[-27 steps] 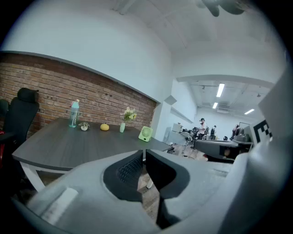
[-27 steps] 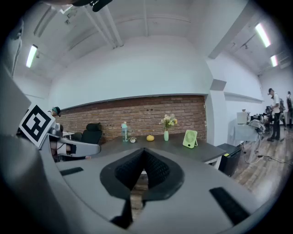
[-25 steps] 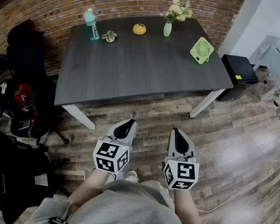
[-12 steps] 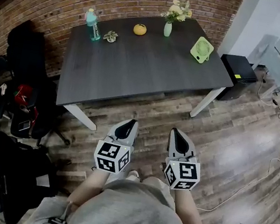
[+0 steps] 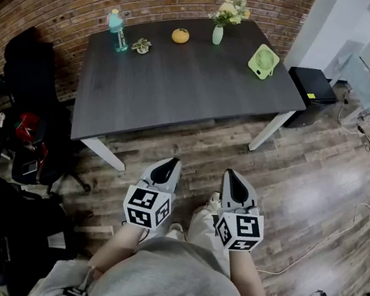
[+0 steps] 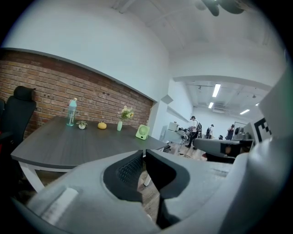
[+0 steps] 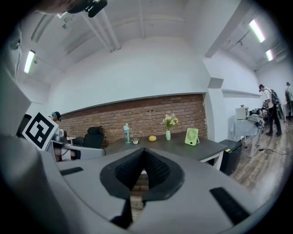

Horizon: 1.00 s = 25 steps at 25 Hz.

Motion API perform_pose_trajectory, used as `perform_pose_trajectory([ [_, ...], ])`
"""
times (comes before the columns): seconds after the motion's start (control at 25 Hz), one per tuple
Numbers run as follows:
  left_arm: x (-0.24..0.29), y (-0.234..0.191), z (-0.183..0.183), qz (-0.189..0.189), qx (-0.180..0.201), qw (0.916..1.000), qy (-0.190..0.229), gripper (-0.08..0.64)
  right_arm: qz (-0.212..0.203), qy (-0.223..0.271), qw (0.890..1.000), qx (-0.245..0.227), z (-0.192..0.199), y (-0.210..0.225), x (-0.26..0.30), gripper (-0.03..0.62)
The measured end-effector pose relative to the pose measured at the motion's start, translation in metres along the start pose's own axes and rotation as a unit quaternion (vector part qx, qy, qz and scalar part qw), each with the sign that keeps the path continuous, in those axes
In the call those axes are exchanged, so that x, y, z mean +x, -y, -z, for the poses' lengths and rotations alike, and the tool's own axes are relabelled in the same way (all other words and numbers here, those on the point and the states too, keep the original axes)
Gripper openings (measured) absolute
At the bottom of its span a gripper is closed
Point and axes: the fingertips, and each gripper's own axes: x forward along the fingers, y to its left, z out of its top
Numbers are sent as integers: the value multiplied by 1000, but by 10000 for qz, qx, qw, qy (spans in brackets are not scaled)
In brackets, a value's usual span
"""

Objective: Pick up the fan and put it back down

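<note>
A small light-green fan (image 5: 263,60) stands upright at the far right corner of the dark table (image 5: 181,90); it also shows in the left gripper view (image 6: 142,132) and the right gripper view (image 7: 192,136). My left gripper (image 5: 167,164) and right gripper (image 5: 232,176) hover side by side over the wooden floor, well short of the table's near edge. Both are shut with nothing between the jaws. The fan is far from both.
Along the table's far side stand a teal bottle (image 5: 115,29), a small potted plant (image 5: 141,45), an orange fruit (image 5: 181,35) and a vase of flowers (image 5: 221,22). A black office chair (image 5: 32,110) is left of the table, a black box (image 5: 309,95) right. Cables (image 5: 340,235) lie on the floor.
The view has shifted slightly, so the table and its objects sit a little higher and further left in the head view. The grippers have kept their places and stay shut.
</note>
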Motion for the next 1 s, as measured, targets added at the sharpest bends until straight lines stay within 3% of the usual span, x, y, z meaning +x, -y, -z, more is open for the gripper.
perform_pose_trajectory([
  [0.44,47,-3,-9,35,-7,10000,8,32,127,63,9999,14,-7,37,30,2],
  [1.0,165,-5,-42,97,95,9999,-18,32,260,108,9996,-9,-28,128,109,2],
])
